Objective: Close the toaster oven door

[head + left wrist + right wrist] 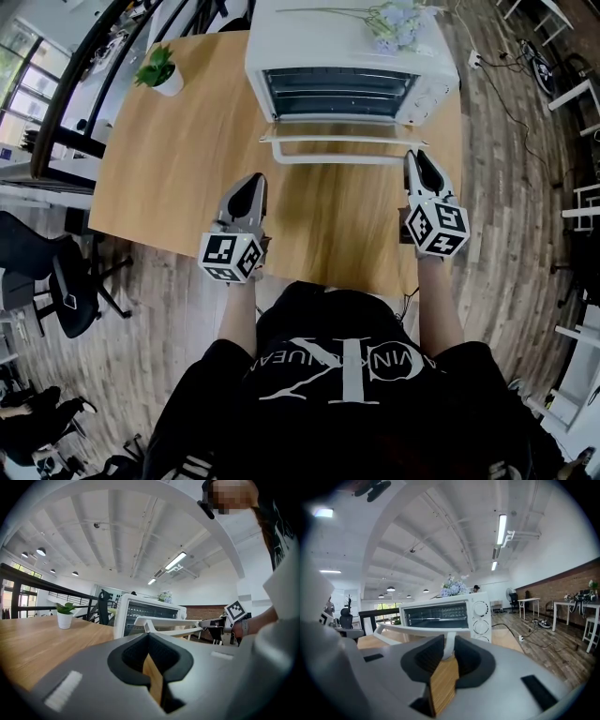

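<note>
A person's black printed T-shirt (pixel 347 394) fills the bottom of the head view, with the left gripper (pixel 251 183) ahead of it over the wooden table (pixel 178 178), its jaws pressed together on nothing. The right gripper (pixel 417 157) is clamped on the right end of the door handle (pixel 337 159). The white toaster oven (pixel 347 56) stands at the table's far edge with its door (pixel 337 141) dropped open towards the person.
</note>
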`<state>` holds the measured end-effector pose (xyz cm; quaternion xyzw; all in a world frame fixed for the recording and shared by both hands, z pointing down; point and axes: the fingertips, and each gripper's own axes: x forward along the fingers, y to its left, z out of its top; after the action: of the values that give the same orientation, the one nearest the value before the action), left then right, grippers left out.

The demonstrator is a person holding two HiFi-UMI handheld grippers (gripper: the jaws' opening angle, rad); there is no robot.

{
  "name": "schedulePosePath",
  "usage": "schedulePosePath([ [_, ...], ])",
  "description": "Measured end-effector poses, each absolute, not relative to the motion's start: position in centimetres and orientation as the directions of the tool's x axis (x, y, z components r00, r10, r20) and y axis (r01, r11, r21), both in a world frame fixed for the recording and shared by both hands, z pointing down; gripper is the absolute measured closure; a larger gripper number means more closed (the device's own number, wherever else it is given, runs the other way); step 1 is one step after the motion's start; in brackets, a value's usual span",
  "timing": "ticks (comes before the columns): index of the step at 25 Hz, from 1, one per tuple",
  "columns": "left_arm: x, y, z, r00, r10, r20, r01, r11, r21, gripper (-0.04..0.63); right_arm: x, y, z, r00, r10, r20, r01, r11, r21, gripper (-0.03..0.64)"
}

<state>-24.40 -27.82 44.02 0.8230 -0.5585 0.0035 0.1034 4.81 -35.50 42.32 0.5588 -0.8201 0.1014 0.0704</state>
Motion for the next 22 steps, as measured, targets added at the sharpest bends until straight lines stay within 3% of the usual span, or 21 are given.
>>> schedulePosePath([
  [22,-25.3,-32.0,42.1,0.429,-0.900,0.077,-0.897,-0.414,0.154,0.584,4.5,-39.5,38.2,-0.303,-0.942,0.146,-0.953,0.295,-0.069,0.543],
])
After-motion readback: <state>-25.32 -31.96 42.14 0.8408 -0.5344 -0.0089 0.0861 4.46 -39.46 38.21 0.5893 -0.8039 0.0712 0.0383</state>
